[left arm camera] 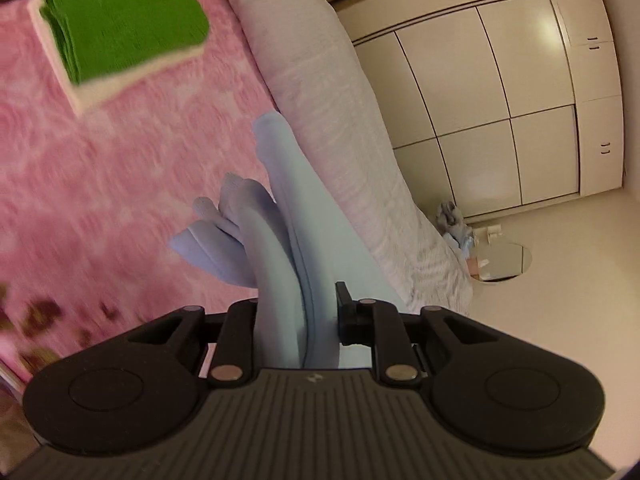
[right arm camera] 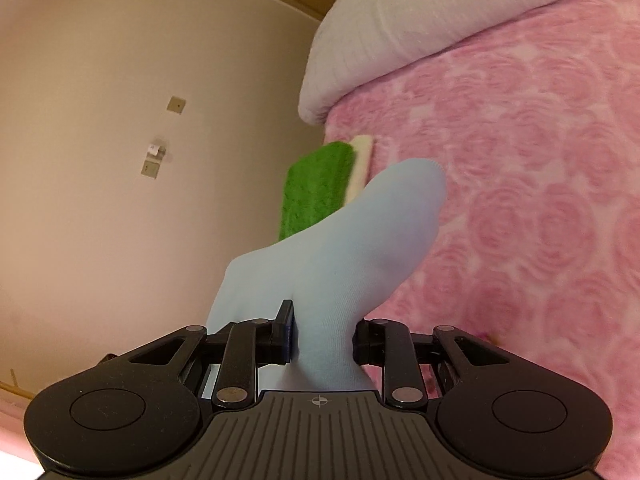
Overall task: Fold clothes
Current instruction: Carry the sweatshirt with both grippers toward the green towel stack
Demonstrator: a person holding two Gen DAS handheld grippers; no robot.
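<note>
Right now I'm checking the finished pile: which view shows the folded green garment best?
The left wrist view: the folded green garment shows its whole top face and layered edge, lying on a cream piece on the pink blanket. The right wrist view shows it only edge-on, partly hidden behind the light blue cloth.

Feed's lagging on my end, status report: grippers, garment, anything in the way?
Left gripper shut on light blue garment. Right gripper shut on it too. Garment lifted over pink blanket. Folded green cloth lies beyond, not in the way.
</note>
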